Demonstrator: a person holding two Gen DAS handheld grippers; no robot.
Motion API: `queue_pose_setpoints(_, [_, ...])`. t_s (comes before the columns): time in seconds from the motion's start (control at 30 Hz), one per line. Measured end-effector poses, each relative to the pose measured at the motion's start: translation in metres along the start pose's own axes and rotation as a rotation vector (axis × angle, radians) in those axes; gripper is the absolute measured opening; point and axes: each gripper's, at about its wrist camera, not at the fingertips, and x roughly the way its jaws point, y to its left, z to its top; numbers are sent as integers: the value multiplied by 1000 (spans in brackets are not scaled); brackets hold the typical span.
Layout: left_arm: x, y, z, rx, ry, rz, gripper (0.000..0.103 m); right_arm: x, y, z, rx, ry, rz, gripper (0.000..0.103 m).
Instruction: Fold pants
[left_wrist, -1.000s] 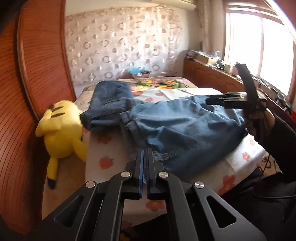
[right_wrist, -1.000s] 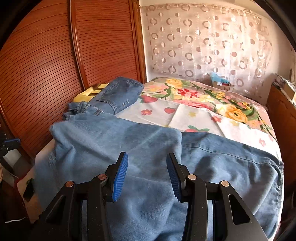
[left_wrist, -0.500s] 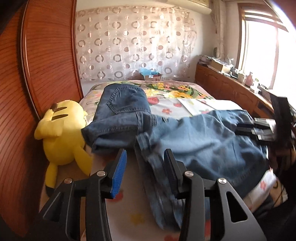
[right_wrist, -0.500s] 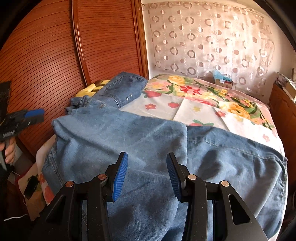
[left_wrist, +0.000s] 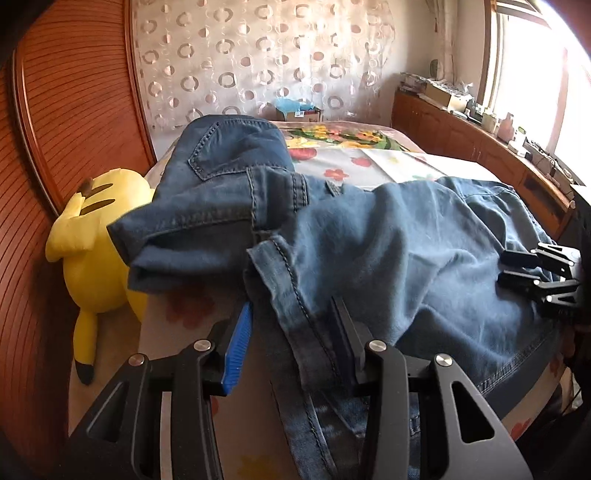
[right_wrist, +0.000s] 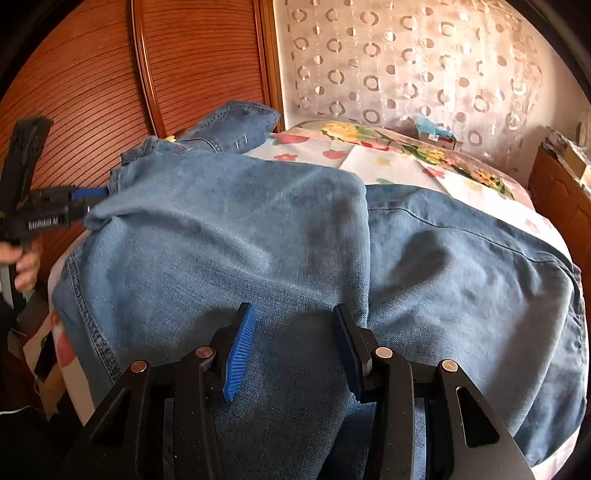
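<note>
**Both tools open over the jeans**

My left tool (left_wrist: 291, 343) is spread wide around a hem of the pants (left_wrist: 388, 254). My right tool (right_wrist: 291, 350) gapes above them too. The pants sprawl across the bed (left_wrist: 369, 166), darker jeans (left_wrist: 229, 177) and a yellow plush (left_wrist: 92, 236) beyond.

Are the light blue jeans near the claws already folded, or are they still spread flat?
Partly folded. On the light blue jeans one layer lies over the other, ending in a rounded fold edge down the middle; loose bumps remain.
</note>
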Motion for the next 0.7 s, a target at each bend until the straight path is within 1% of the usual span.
queue_pose_setpoints(0.13, [0,6,6,-24,-18,-5,43,0,-2,-1,4,-2,3,45])
queue_pose_setpoints(0.2, [-7,7,14,-30,-61,-10,42,1,-2,-2,5,-3,1,45])
queue_pose_setpoints(0.23, [-9,6,17,-25,-75,-13,40,2,-1,-2,6,-4,0,45])
queue_pose_setpoints(0.3, [-12,2,22,3,-84,-15,26,2,-1,-2,6,-4,1,45])
queue_pose_setpoints(0.33, [-11,-1,25,18,-79,-10,21,2,-1,-2,7,-4,1,45])
queue_pose_setpoints(0.37, [-10,-3,27,35,-73,0,11,2,-1,-2,7,-4,1,45])
queue_pose_setpoints(0.4, [-10,-4,29,44,-70,6,6,2,-1,-2,7,-5,1,45])
queue_pose_setpoints(0.47, [-14,-5,32,57,-86,16,3,3,-1,-3,10,-7,1,45])
queue_pose_setpoints(0.57, [-29,-3,45,48,-152,44,2,4,0,-4,13,-10,-2,45])
queue_pose_setpoints(0.7, [-50,5,80,34,-228,58,2,4,1,-4,17,-16,-5,45])
